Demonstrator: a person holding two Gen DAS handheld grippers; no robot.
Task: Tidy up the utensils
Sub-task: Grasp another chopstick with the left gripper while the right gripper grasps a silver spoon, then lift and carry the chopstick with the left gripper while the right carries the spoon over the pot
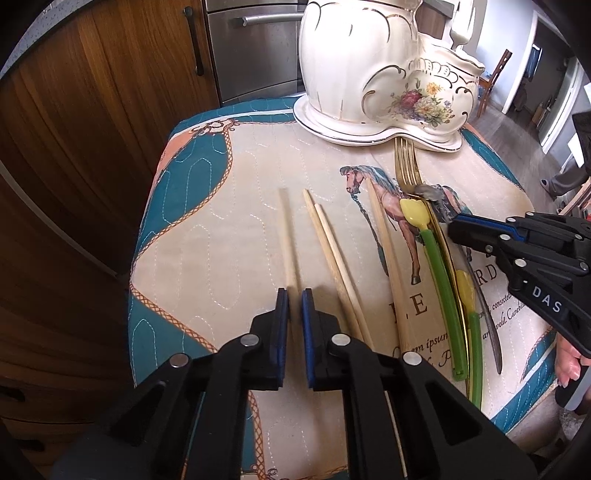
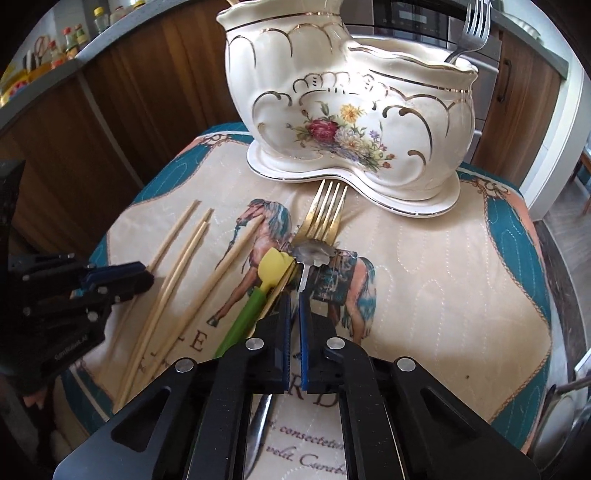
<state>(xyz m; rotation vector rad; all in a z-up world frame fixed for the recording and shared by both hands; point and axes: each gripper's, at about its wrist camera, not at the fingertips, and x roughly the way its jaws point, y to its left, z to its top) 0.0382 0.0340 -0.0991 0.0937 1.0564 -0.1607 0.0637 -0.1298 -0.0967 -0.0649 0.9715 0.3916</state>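
Observation:
Several wooden chopsticks (image 1: 325, 236) lie on the horse-print mat (image 1: 221, 221). My left gripper (image 1: 294, 295) is shut on the leftmost chopstick (image 1: 286, 221). My right gripper (image 2: 294, 295) is shut on a silver spoon (image 2: 312, 254) at its neck; it also shows in the left wrist view (image 1: 452, 223). Next to the spoon lie a gold fork (image 2: 325, 210) and green-handled yellow utensils (image 2: 258, 291). A white floral ceramic holder (image 2: 351, 122) stands at the back with a silver fork (image 2: 472, 29) in it.
Wooden cabinets (image 1: 74, 147) and a steel appliance (image 1: 255, 48) stand behind the small table. The mat's teal border (image 2: 517, 221) marks the table edges. The mat's right half (image 2: 443, 280) bears only print.

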